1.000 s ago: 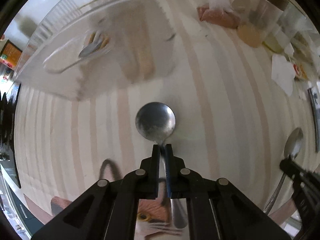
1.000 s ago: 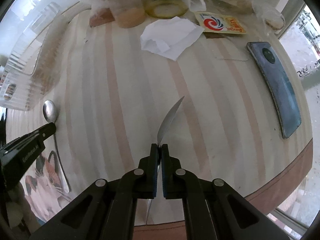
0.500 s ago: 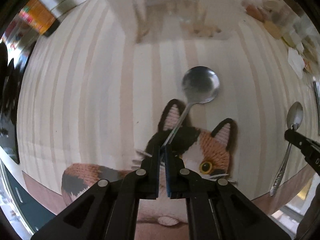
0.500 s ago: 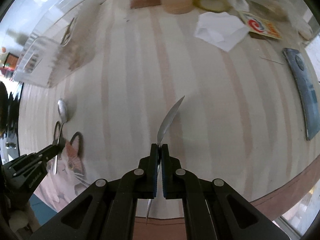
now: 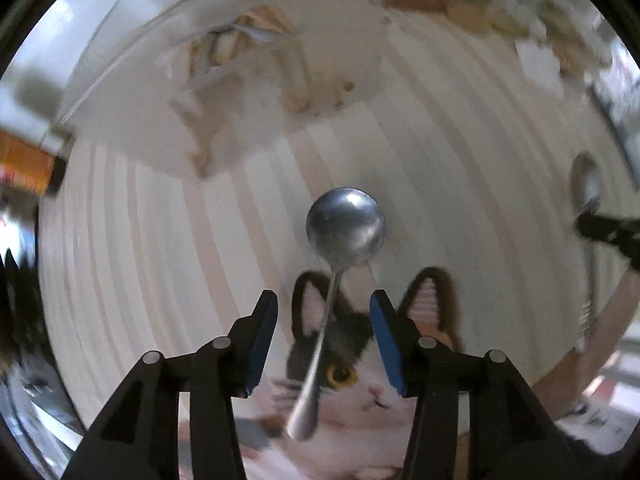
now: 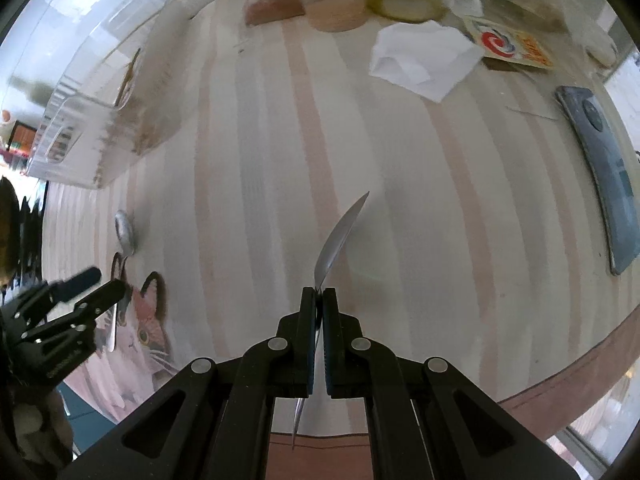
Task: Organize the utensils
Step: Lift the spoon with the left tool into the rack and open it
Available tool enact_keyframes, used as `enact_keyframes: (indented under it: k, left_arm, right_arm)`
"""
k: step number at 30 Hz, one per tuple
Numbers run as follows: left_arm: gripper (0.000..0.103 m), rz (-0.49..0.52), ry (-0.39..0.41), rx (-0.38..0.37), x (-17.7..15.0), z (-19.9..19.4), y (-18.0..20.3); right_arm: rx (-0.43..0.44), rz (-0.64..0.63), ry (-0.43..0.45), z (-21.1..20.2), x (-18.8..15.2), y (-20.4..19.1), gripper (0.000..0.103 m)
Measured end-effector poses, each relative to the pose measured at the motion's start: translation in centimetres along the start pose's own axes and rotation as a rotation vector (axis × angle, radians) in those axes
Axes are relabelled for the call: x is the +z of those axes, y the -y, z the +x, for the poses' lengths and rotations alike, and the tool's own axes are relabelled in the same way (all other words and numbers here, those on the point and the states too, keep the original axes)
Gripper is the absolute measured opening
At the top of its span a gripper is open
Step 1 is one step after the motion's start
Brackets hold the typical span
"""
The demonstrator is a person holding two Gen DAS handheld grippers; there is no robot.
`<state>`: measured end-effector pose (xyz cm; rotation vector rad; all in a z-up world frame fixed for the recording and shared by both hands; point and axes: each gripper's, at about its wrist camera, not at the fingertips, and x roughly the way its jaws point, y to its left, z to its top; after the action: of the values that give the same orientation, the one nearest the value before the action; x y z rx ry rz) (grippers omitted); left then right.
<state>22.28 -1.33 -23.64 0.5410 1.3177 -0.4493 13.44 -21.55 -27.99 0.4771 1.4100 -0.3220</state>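
While left tongs [image 5: 324, 328] have just been opening around round spoon [image 5: 346, 232] on cat mat [image 5: 360, 392] — released — right tongs [image 6: 319, 300] clamp second spoon [image 6: 340, 236], not yet placed.

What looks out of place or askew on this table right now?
The round-bowled spoon lies loose, handle across the cat-picture mat, bowl on the bare table, not in the clear organizer tray. The left gripper has just been opening; its pads stand clear of the handle. A crumpled white tissue also sits among the clutter.

Left tongs [image 5: 323, 322] have just been opening; right tongs [image 6: 319, 312] clamped, pointing down.
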Motion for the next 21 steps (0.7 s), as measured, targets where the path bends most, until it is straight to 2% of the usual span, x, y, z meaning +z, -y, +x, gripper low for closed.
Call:
enact_keyframes:
  k: [5,7,10,13,16,21]
  left_arm:
    - [0.059,0.004,0.007,0.016,1.8,-0.5,1.1]
    - [0.059,-0.003,0.009,-0.003,3.2,-0.4,1.5]
    - [0.059,-0.001,0.018,-0.019,3.4,-0.7,0.8]
    - [0.038,-0.002,0.03,-0.078,3.9,-1.1,0.6]
    - [0.038,0.006,0.036,-0.06,3.3,-1.7,0.5]
    - [0.038,-0.007,0.038,-0.053,2.9,-2.1,2.8]
  right_arm:
    - [-0.013,0.03,-0.001,0.0,0.1,1.6,0.003]
    - [-0.012,0.039,-0.001,0.1,-0.1,2.0,0.003]
    - [-0.014,0.044,0.001,-0.2,-0.3,2.6,0.003]
    - [-0.014,0.047,0.001,-0.1,-0.4,2.7,0.003]
    - [-0.016,0.045,0.001,-0.1,-0.4,2.8,0.003]
    - [-0.026,0.045,-0.004,0.0,-0.4,2.0,0.003]
